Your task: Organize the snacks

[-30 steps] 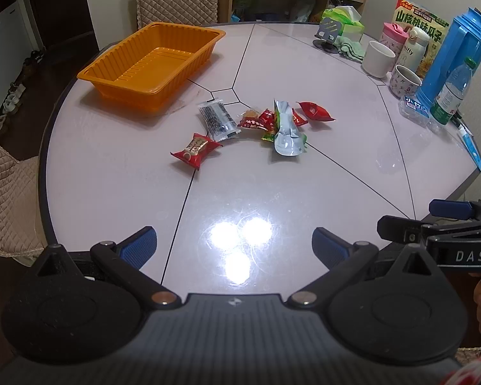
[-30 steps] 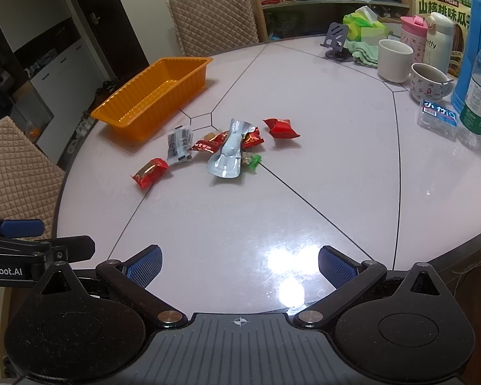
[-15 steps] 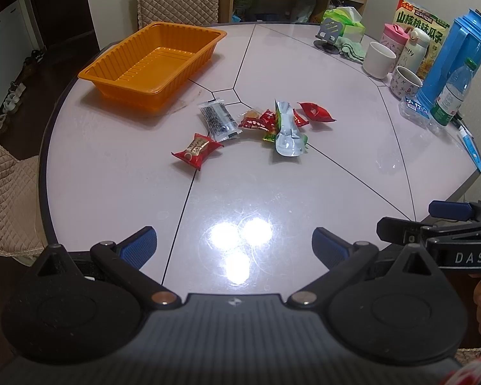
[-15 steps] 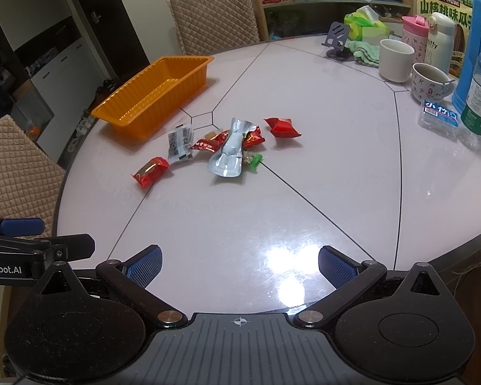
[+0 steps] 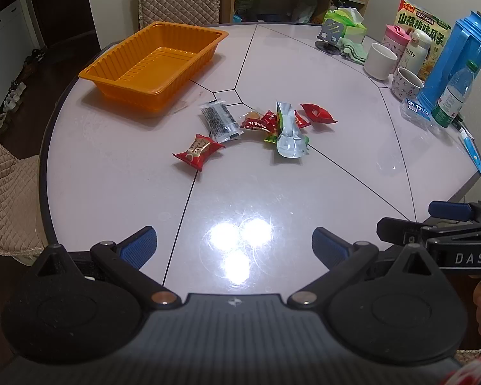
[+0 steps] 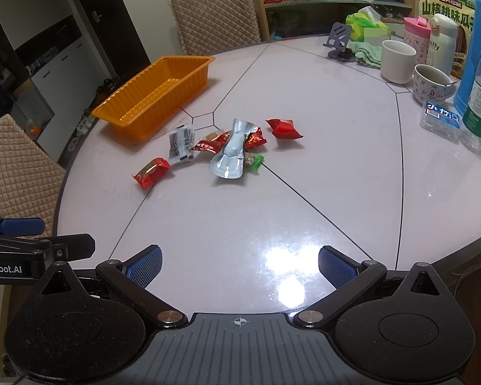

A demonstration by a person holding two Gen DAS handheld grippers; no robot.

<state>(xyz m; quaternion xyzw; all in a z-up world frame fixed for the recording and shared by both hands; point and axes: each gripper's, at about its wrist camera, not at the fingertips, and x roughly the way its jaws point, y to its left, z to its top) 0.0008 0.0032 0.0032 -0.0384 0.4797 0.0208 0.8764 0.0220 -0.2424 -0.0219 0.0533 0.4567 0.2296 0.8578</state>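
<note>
Round pale glossy table (image 5: 112,192): nothing shifted over last second. Orange ribbed plastic tray (image 5: 154,64) far left, empty. Snack packets (image 5: 256,128) loose mid-table. Left gripper (image 5: 234,243), right gripper (image 6: 240,266) near edge, fingers spread, empty. Task unstarted.

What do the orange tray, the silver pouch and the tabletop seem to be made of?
Orange tray: thin moulded plastic by the look, with ribbed walls and floor and a slight gloss.
Silver pouch: probably metallised foil film, shiny, creased, mirror-like.
Tabletop: hard, polished pale surface, perhaps stone or glass; it reflects the lamps sharply and has dark seam lines.
</note>
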